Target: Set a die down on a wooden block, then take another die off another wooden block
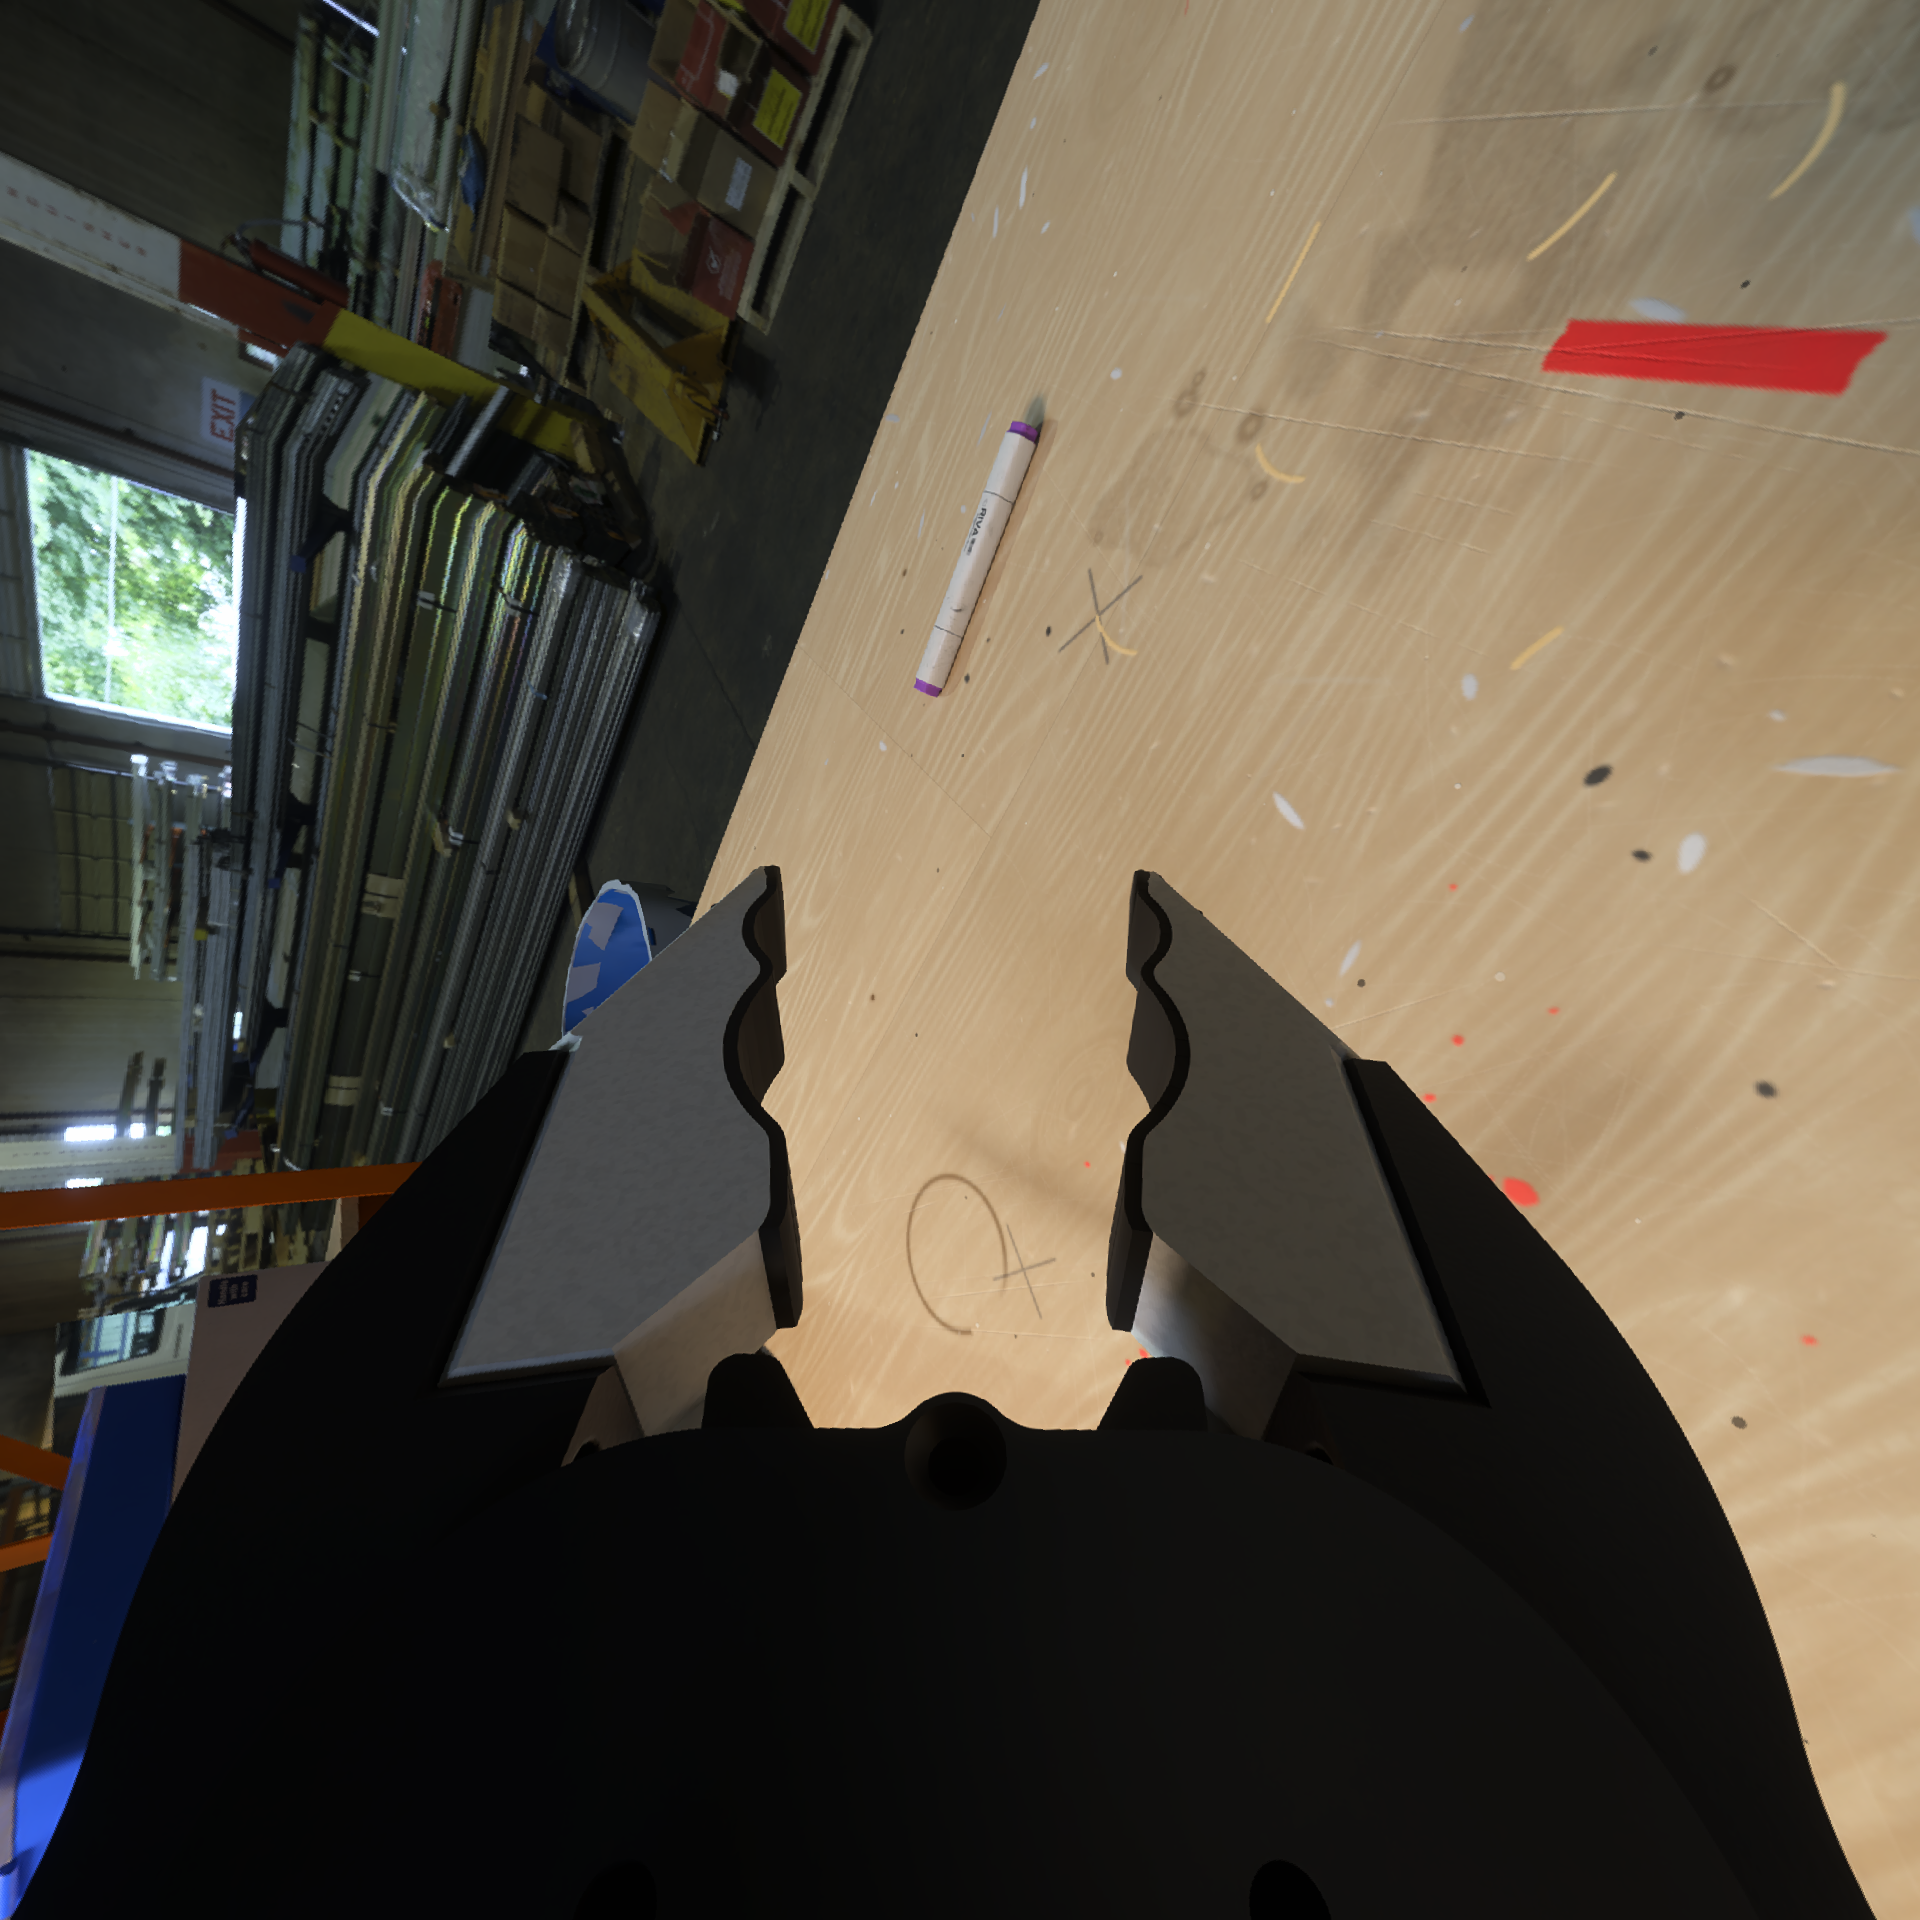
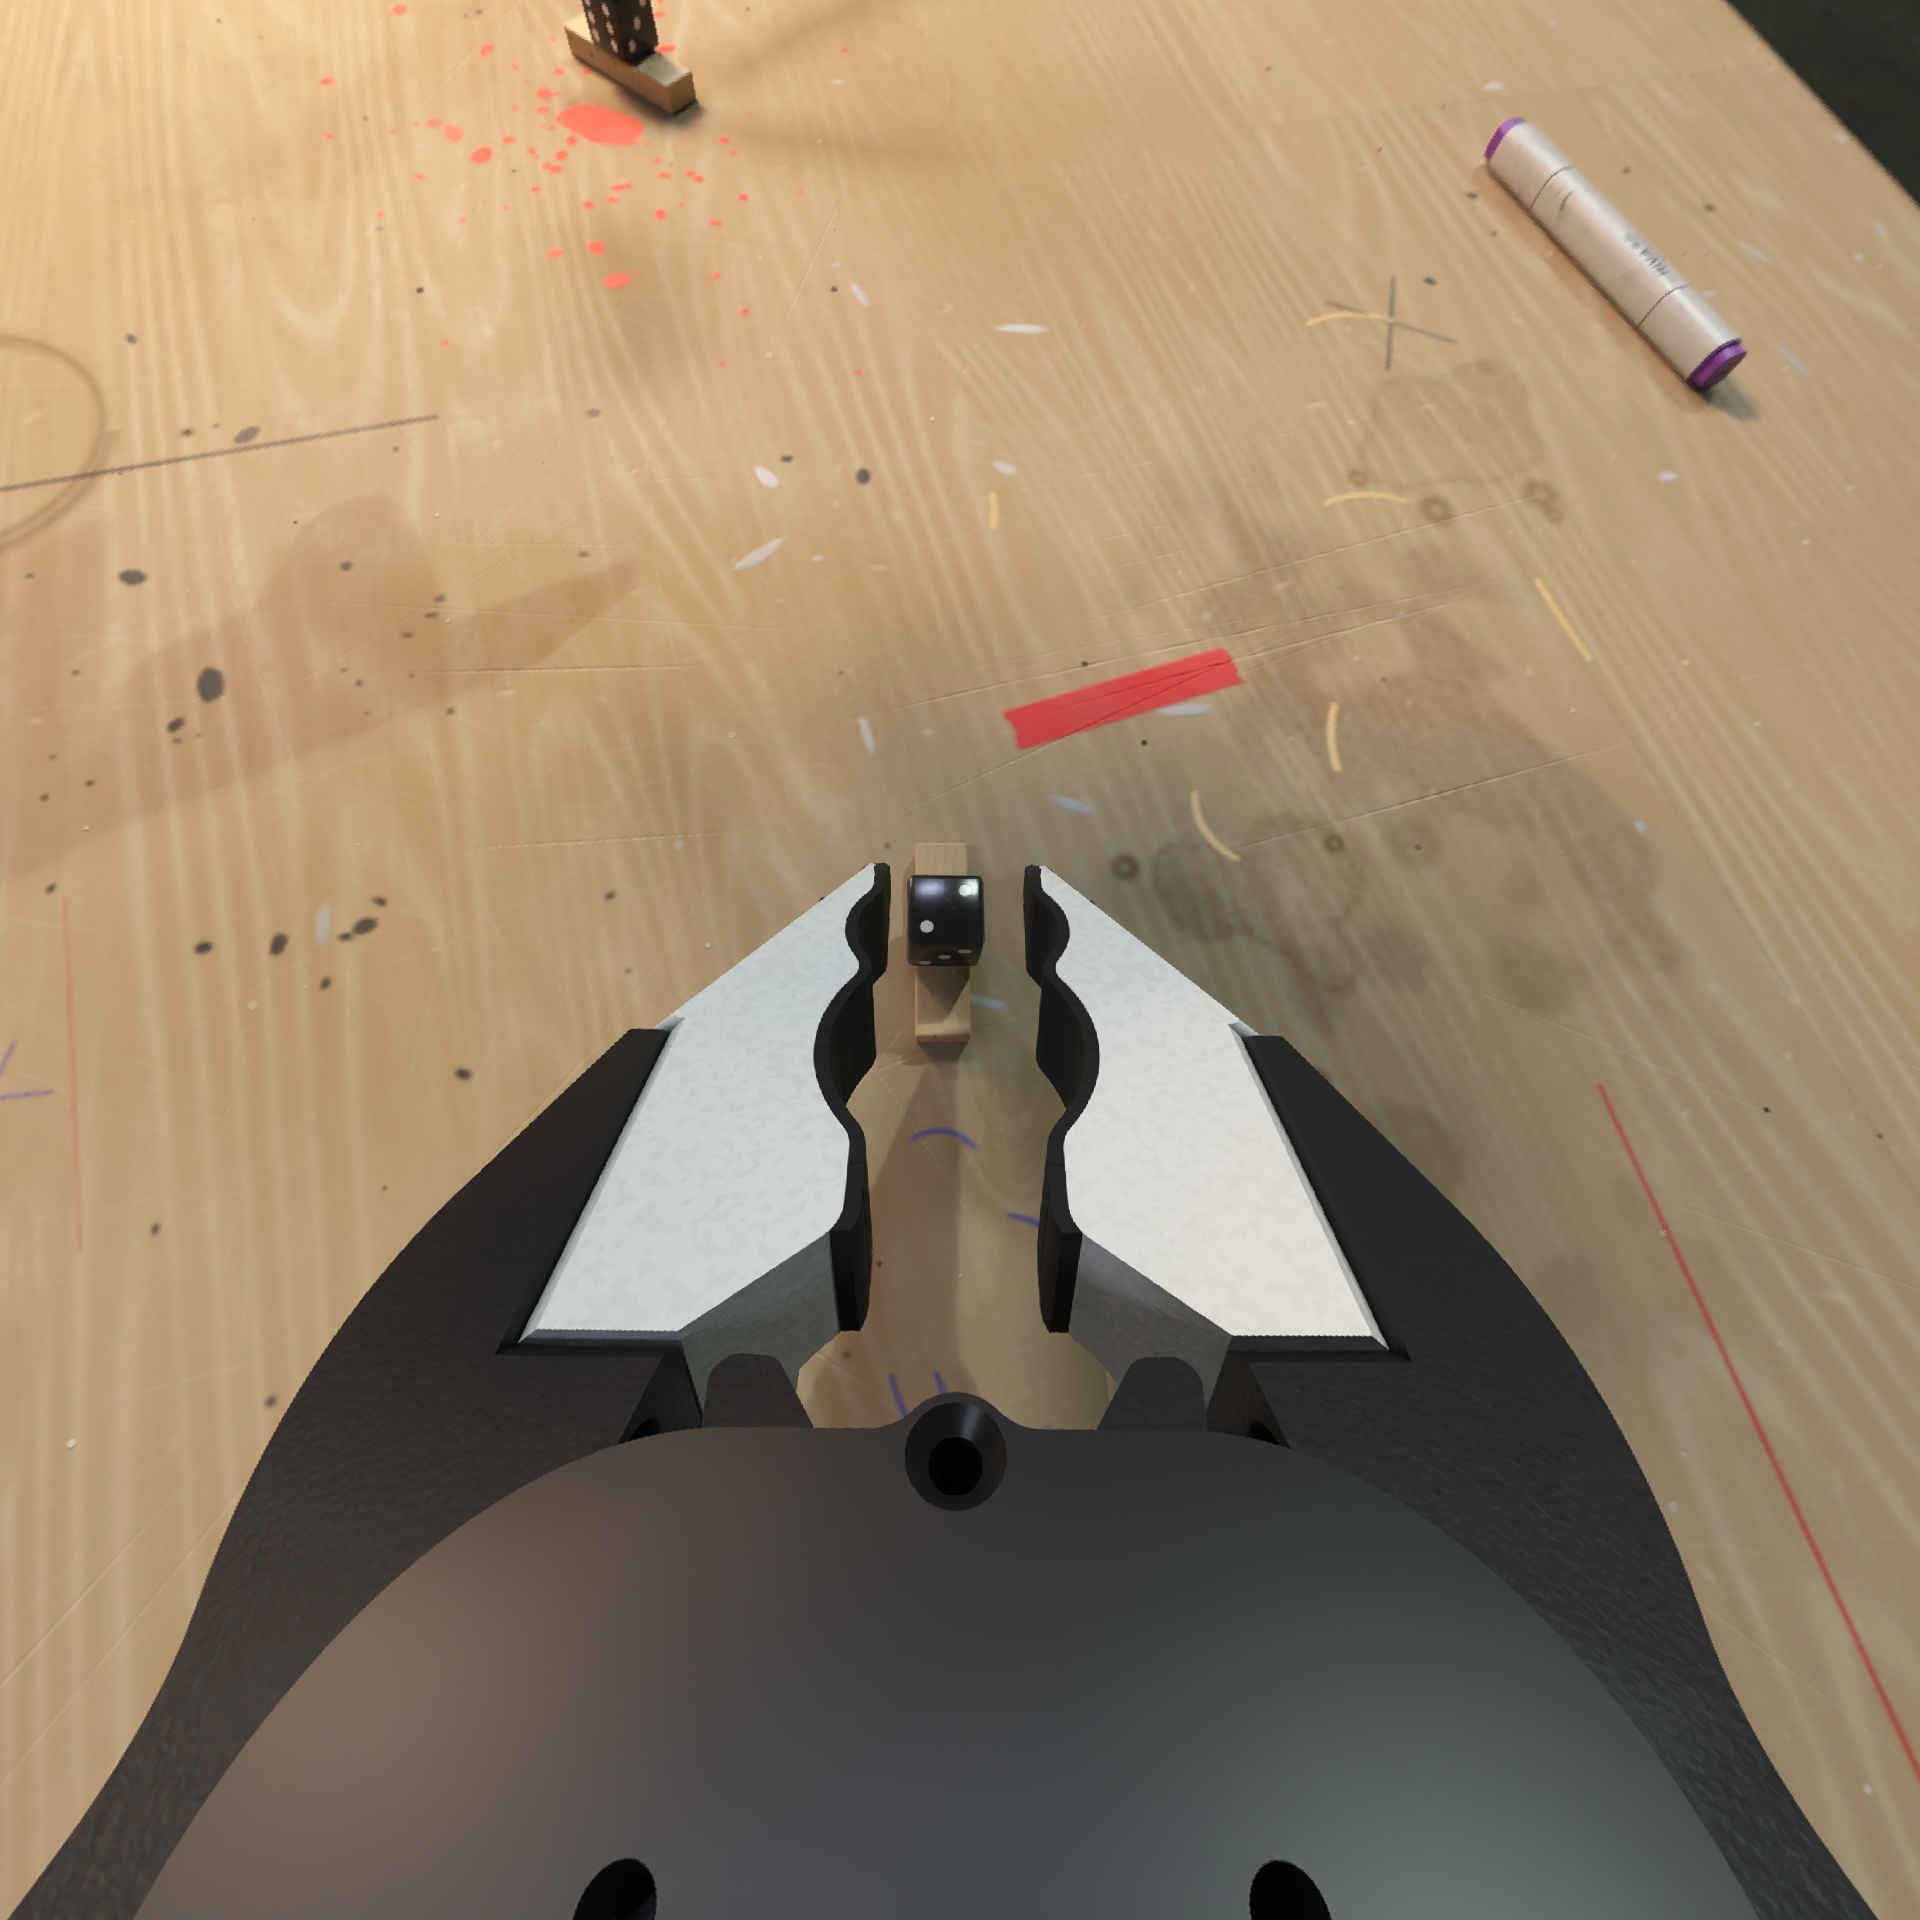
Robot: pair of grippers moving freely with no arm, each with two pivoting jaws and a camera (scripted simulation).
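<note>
Black right gripper (image 2: 956,883) sits low over the surface (image 2: 416,727), fingers parted around a black die (image 2: 943,921) without touching it. That die rests on a narrow wooden block (image 2: 941,1013). If the fingers shut off-centre, they could nudge the die off or tip the block. A second die (image 2: 620,21) stands on another block (image 2: 639,71), well apart. Left gripper (image 1: 956,883) hangs released and empty near a marker (image 1: 977,556).
</note>
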